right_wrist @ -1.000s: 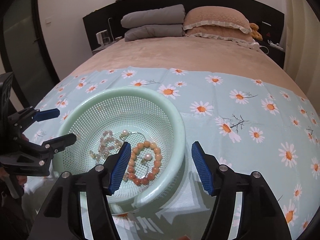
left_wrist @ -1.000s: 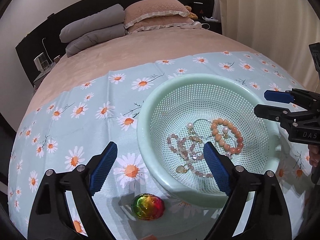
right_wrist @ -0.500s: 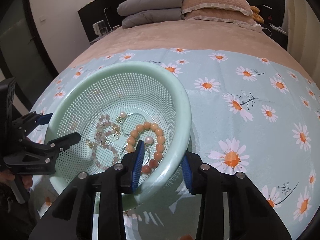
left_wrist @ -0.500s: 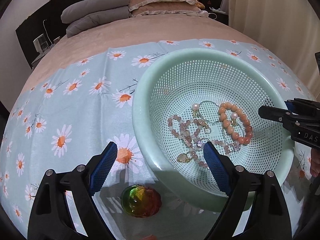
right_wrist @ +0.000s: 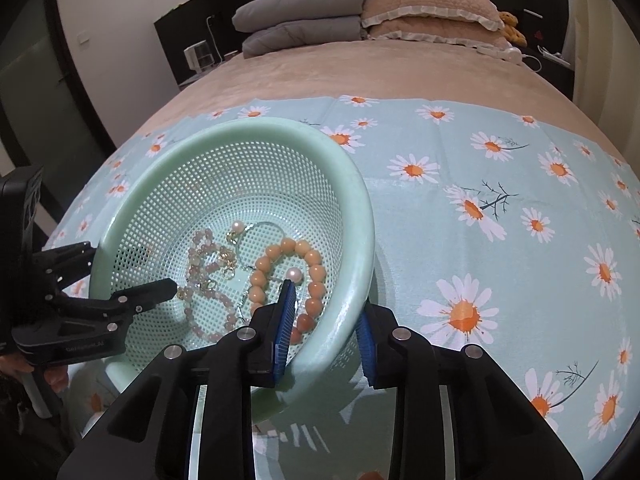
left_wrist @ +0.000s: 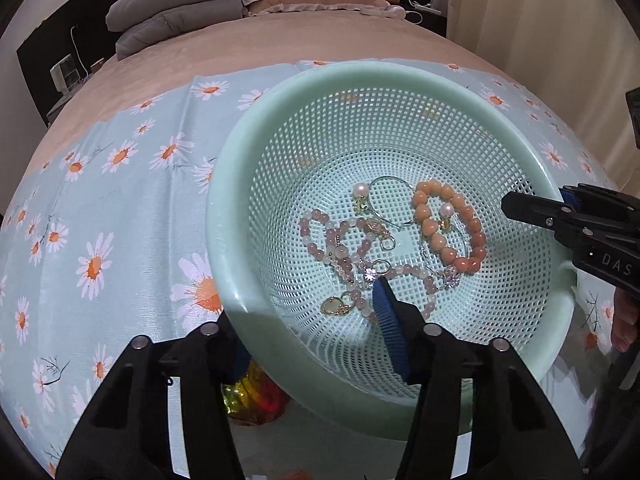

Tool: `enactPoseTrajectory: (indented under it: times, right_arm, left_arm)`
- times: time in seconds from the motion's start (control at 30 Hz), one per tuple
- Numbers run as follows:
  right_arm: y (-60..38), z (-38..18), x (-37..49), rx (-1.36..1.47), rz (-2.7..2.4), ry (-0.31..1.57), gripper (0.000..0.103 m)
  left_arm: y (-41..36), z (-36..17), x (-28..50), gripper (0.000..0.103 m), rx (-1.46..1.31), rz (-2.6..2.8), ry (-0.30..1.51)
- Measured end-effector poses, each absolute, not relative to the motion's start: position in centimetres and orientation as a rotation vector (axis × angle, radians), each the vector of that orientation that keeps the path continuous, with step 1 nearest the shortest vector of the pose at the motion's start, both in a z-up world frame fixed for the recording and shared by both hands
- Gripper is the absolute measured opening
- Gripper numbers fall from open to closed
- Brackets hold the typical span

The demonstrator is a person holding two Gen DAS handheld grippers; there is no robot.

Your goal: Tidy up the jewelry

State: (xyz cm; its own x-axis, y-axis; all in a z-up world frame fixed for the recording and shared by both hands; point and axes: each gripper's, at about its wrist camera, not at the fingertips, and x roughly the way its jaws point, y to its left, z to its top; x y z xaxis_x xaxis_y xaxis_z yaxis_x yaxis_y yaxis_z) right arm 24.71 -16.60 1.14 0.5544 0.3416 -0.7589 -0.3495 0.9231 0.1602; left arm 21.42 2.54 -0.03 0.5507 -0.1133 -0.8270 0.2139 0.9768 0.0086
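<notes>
A mint green mesh basket [left_wrist: 280,92] [right_wrist: 356,200] stands on the daisy cloth. It holds an orange bead bracelet [left_wrist: 430,224] [right_wrist: 316,272], a pale pink bead bracelet [left_wrist: 340,248] [right_wrist: 200,248], pearl earrings [left_wrist: 360,190] and gold charms [left_wrist: 334,306]. My left gripper [left_wrist: 316,332] is shut on the basket's near left rim, one finger inside and one outside. My right gripper [right_wrist: 326,320] is shut on the basket's right rim in the same way. Each gripper also shows in the other view, the right one [left_wrist: 560,216] and the left one [right_wrist: 100,292].
A shiny rainbow-coloured ball [left_wrist: 256,396] lies on the cloth [right_wrist: 500,240] under the basket's near edge. Grey bedding [right_wrist: 300,16] and beige pillows [right_wrist: 432,8] lie at the head of the bed. A curtain [left_wrist: 540,40] hangs at the right.
Both grippers moved forward and closed onto opposite sides of the basket rim. The basket now sits nearer in both views and looks tilted.
</notes>
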Motion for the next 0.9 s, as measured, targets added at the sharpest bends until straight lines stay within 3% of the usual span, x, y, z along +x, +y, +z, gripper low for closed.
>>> enactPoseTrajectory:
  times: [0.33,0.9]
  right_arm:
    - [-17.1,2.6,22.5,-0.004,0.407,0.906,0.026]
    - [-18.2,4.4,10.0,-0.019,0.398,0.92,0.026]
  left_arm:
    - [2.3,1.5,19.4,0.051,0.098,-0.214,0.973]
    - [1.6,3.1,6.7,0.051,0.069,-0.239,0.975]
